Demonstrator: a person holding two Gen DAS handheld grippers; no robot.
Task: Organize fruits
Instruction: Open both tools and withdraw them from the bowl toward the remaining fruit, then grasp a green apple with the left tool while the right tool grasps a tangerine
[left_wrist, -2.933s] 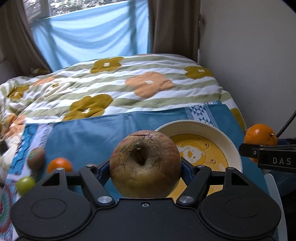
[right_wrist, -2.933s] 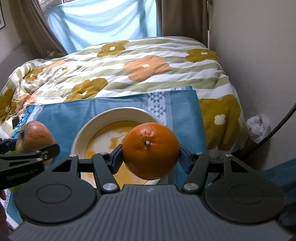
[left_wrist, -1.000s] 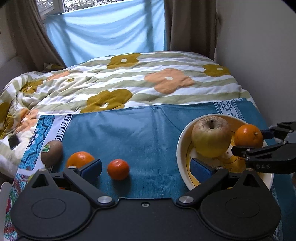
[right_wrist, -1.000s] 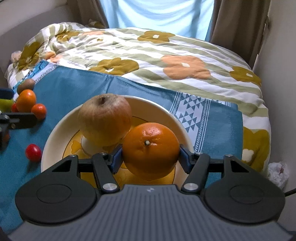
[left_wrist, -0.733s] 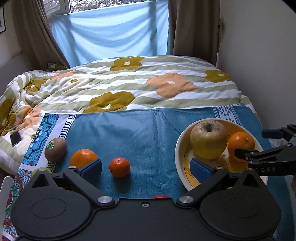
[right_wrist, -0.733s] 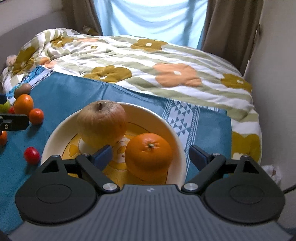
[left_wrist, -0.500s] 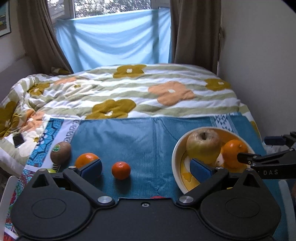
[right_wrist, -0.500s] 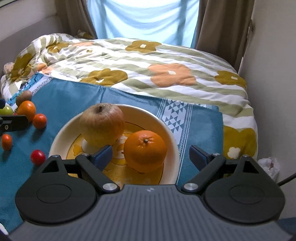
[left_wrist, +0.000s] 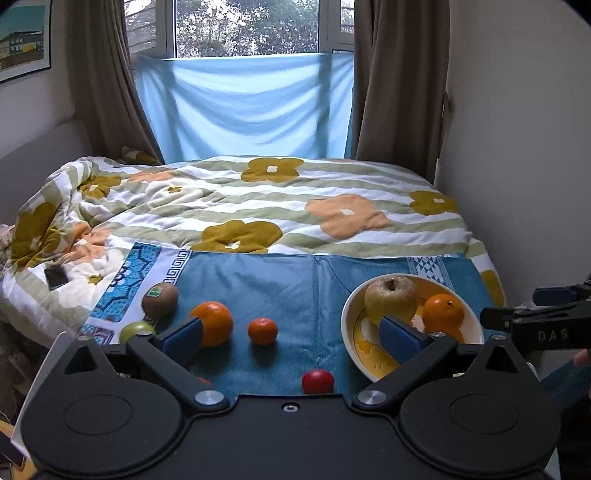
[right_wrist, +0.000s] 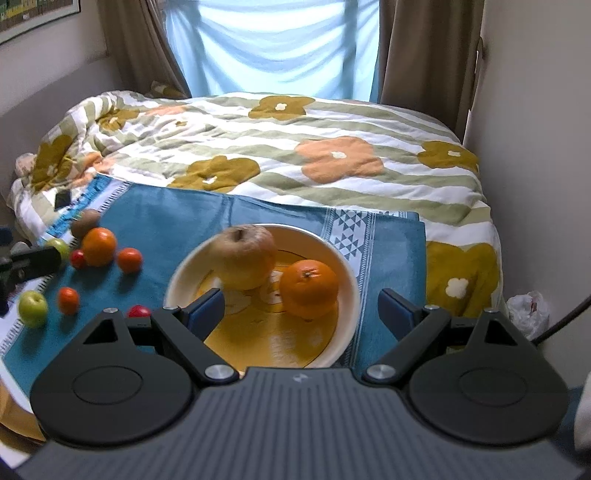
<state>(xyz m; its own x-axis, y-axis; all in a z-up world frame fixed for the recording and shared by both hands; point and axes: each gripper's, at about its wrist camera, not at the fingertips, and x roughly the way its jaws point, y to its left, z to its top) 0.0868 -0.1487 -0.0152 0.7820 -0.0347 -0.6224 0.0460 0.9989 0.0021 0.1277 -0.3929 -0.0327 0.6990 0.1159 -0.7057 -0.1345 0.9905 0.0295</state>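
Now | both grippers wide, empty | apple (right_wrist: 243, 258) + orange (right_wrist: 309, 288) in bowl (right_wrist: 343, 332)

My bed (left_wrist: 332, 206) has a flowered quilt (right_wrist: 295, 147) with a phone (left_wrist: 56, 277) at its left edge, and a blue cloth (left_wrist: 258, 280) spread on the near end; bowl (right_wrist: 343, 269), kiwi (left_wrist: 160, 294), oranges and small fruits sit on the cloth
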